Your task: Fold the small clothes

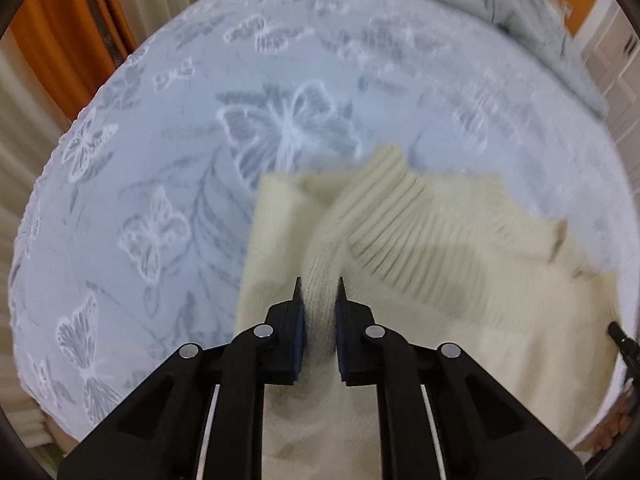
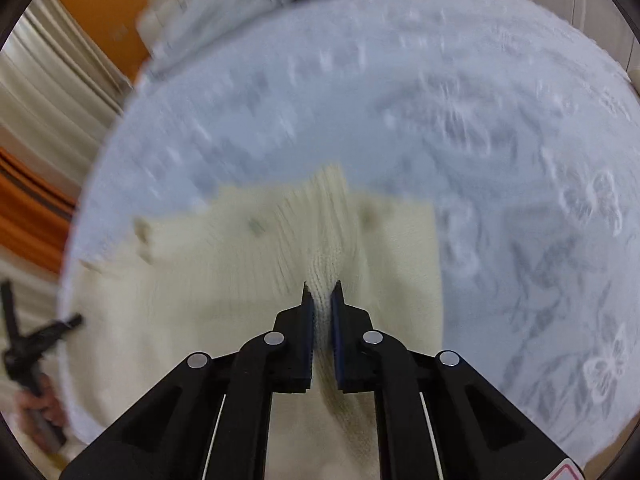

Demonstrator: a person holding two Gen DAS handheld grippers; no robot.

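A cream knit sweater (image 1: pixel 432 248) lies spread on the bed; it also shows in the right wrist view (image 2: pixel 224 264). My left gripper (image 1: pixel 319 286) is shut on a bunched fold of the sweater's ribbed edge and holds it lifted above the rest. My right gripper (image 2: pixel 322 289) is shut on another bunched fold of the same ribbed edge. The ribbed band stretches between the two grips. The right gripper's tip shows at the far right of the left wrist view (image 1: pixel 620 338), and the left gripper at the far left of the right wrist view (image 2: pixel 28 344).
The bed has a pale blue bedspread with butterfly patterns (image 1: pixel 160 160), also seen in the right wrist view (image 2: pixel 520 200). A grey pillow or blanket (image 1: pixel 500 4) lies at the far end. Orange and cream curtains (image 1: pixel 60 40) hang beside the bed.
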